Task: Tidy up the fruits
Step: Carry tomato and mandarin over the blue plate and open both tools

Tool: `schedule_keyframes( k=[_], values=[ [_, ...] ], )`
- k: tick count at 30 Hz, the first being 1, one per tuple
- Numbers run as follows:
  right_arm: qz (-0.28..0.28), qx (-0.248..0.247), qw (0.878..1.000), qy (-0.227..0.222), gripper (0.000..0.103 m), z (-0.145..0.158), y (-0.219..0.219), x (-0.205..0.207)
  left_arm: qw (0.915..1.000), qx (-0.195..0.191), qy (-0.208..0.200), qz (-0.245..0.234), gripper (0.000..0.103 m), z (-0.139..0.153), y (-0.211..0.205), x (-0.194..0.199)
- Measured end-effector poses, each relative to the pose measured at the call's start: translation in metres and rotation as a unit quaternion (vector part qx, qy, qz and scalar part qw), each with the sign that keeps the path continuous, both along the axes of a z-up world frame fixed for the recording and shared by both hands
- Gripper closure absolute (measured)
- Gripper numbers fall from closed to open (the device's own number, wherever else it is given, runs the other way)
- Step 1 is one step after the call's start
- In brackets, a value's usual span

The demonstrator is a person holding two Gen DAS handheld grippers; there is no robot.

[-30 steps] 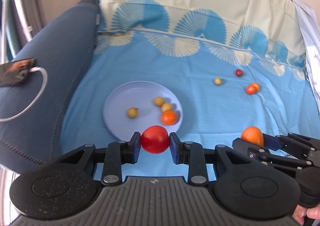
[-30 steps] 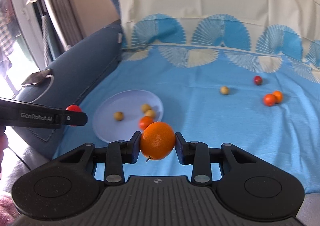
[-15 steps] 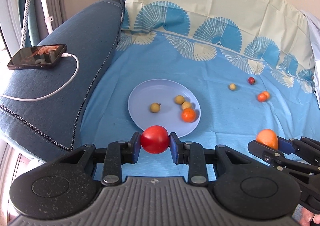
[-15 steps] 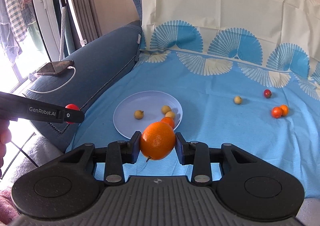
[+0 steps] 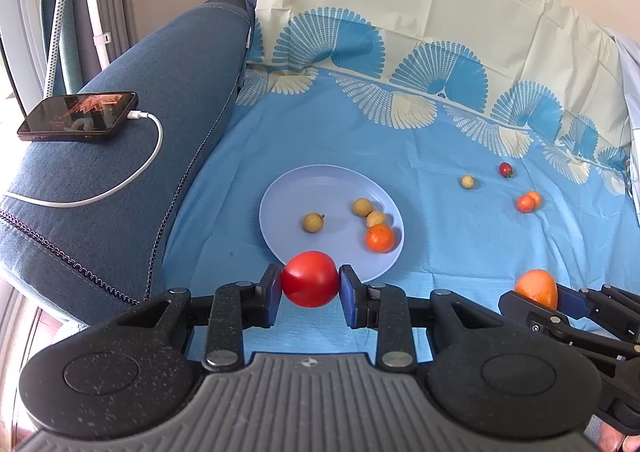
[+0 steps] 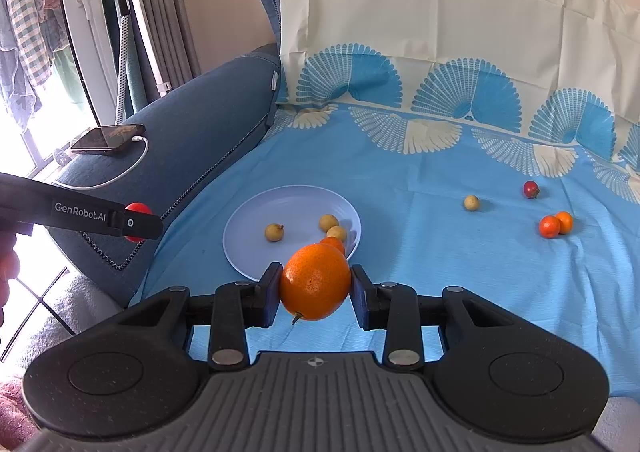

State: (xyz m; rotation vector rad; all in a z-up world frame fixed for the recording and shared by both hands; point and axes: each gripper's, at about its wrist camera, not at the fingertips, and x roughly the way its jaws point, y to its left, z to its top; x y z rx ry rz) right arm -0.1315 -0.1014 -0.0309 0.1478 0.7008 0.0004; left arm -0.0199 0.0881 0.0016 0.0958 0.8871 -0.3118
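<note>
Left claw (image 5: pixel 310 280) is clamped on a red tomato (image 5: pixel 309 278) and right claw (image 6: pixel 315 284) on an orange (image 6: pixel 315 281), both at lower centre of frame, apparently for depositing on the plate (image 5: pixel 288 192) beyond.

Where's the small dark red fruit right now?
The small dark red fruit lies far right on the blue sheet, beyond the pale round fruit and behind the two small orange fruits.

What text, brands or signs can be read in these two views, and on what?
"GenRobot.AI": white lettering on the side of the left gripper, seen from the right wrist view.
Phone screen: shows an image, nothing readable.
No other text in either view.
</note>
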Motion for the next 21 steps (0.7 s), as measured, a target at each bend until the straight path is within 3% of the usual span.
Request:
schedule_keyframes(
  k=[21],
  values=[
    [0.001,0.007,1.0,0.014,0.066,-0.01,-0.006,0.023,0.9998,0.001,0.006,0.018,0.069,-0.004,0.004,0.03]
  ],
)
